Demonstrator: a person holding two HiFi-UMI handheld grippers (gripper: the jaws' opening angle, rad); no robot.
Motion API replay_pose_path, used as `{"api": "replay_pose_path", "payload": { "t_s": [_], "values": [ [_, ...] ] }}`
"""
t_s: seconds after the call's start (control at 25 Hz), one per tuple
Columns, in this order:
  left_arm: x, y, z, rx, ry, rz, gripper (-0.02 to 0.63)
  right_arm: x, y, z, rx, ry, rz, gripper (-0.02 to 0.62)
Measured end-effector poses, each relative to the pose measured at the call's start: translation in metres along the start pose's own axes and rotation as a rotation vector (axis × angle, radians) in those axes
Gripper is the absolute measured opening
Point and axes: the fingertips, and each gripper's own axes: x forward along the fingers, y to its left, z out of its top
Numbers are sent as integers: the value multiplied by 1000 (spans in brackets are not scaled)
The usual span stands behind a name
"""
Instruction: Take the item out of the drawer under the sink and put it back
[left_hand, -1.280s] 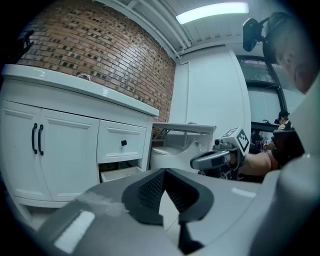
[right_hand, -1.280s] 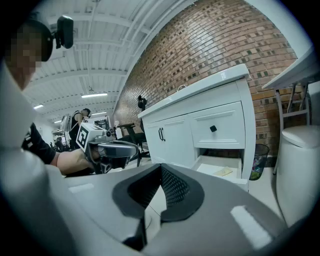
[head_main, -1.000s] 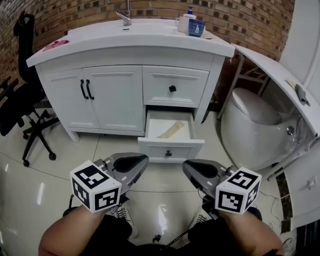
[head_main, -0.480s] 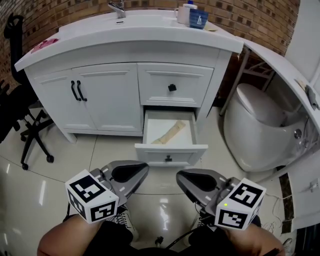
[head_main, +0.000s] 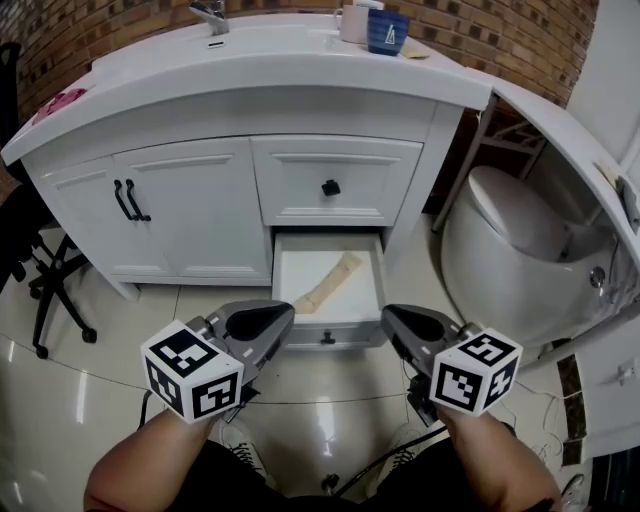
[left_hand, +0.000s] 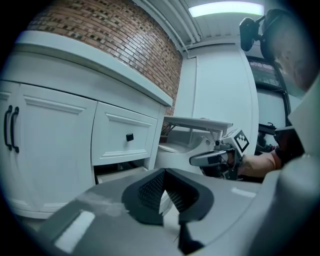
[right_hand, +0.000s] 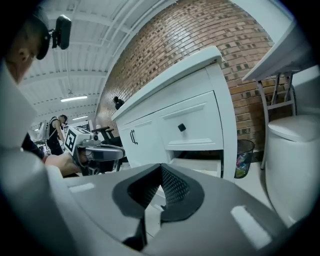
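Note:
The white vanity's lower drawer (head_main: 283, 272) stands pulled out, with a long beige item (head_main: 327, 283) lying slantwise inside it. My left gripper (head_main: 286, 317) is shut and empty, its tip just in front of the drawer's left front corner. My right gripper (head_main: 389, 316) is shut too, empty, at the drawer's right front corner. The left gripper view has its own jaws (left_hand: 164, 173) closed before the open drawer (left_hand: 120, 173), with the right gripper (left_hand: 214, 159) off to the right. In the right gripper view the closed jaws (right_hand: 161, 168) point at the drawer (right_hand: 197, 163).
Above the open drawer is a closed drawer with a black knob (head_main: 330, 187); double doors (head_main: 150, 210) are at its left. A white toilet (head_main: 520, 250) stands right, an office chair (head_main: 40, 290) left. A blue cup (head_main: 388, 30) sits on the countertop. A bin (right_hand: 244, 155) is beside the vanity.
Both grippers have moved forward toward the vanity, and their tips now flank the open drawer's front. The whole view has shifted closer to the drawer. Both stay shut.

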Motion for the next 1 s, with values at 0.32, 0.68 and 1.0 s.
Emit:
{"api": "replay_pose_path", "payload": {
  "t_s": [0.32, 0.68, 1.0],
  "values": [
    [19, 19, -9, -11, 35, 5, 6, 18, -18, 3, 20, 10, 12, 3],
    [39, 32, -10, 97, 77, 53, 6, 27, -23, -3, 39, 32, 16, 3],
    [96, 52, -7, 226, 207, 20, 11, 29, -31, -4, 28, 43, 6, 3]
  ]
}}
